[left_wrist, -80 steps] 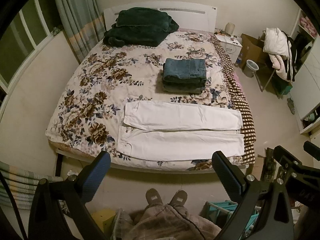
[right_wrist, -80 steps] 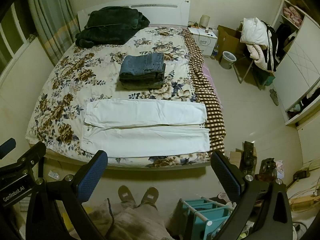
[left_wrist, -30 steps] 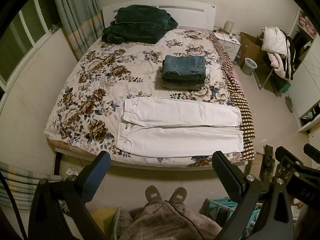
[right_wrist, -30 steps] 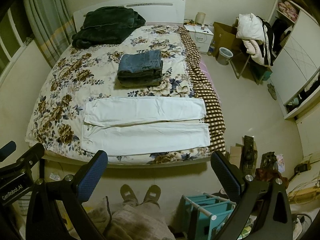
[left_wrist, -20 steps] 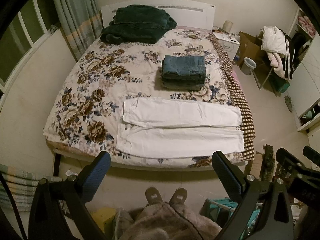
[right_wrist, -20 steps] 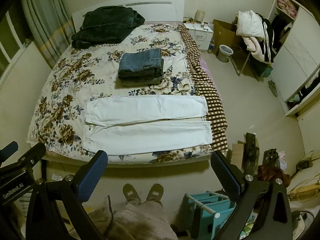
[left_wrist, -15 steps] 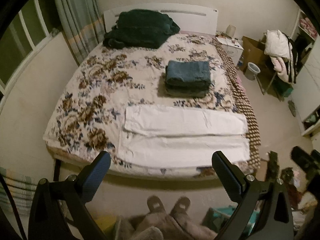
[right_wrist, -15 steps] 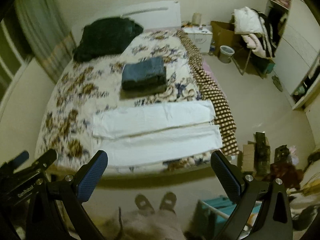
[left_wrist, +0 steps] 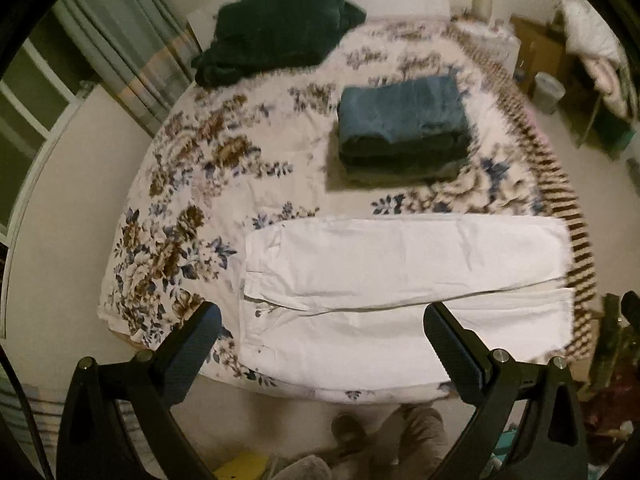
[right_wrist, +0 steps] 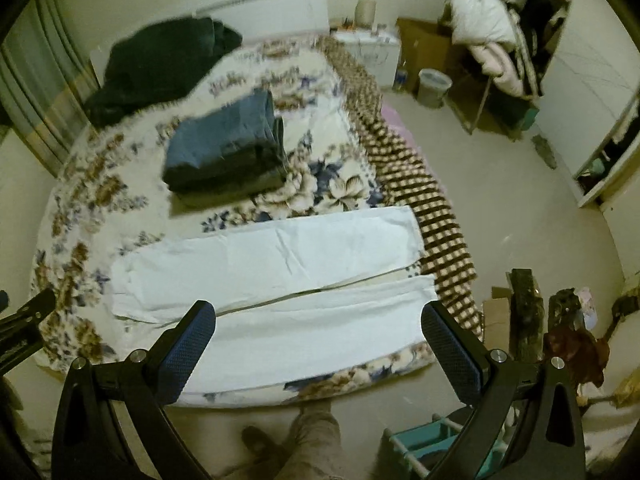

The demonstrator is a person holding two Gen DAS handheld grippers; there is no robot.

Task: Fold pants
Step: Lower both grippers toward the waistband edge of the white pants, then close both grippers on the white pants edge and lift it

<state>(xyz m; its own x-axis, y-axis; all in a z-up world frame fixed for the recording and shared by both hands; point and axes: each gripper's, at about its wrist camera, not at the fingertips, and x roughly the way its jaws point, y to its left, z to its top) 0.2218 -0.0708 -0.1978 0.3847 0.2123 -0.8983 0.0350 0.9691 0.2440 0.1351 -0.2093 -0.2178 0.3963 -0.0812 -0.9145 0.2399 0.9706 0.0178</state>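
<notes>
I've got the floral bed [left_wrist: 180,208] filling the view ahead of both tongs. White pants [left_wrist: 400,292] lie flat across its near edge, legs side by side, right under my fingertips. Beyond them – a stack of folded jeans [left_wrist: 400,128] (dark blanket [left_wrist: 276,32] farther back). Left gripper [left_wrist: 320,344] spread wide, holding nothing; right gripper [right_wrist: 318,340] likewise spread – both above the pants.
</notes>
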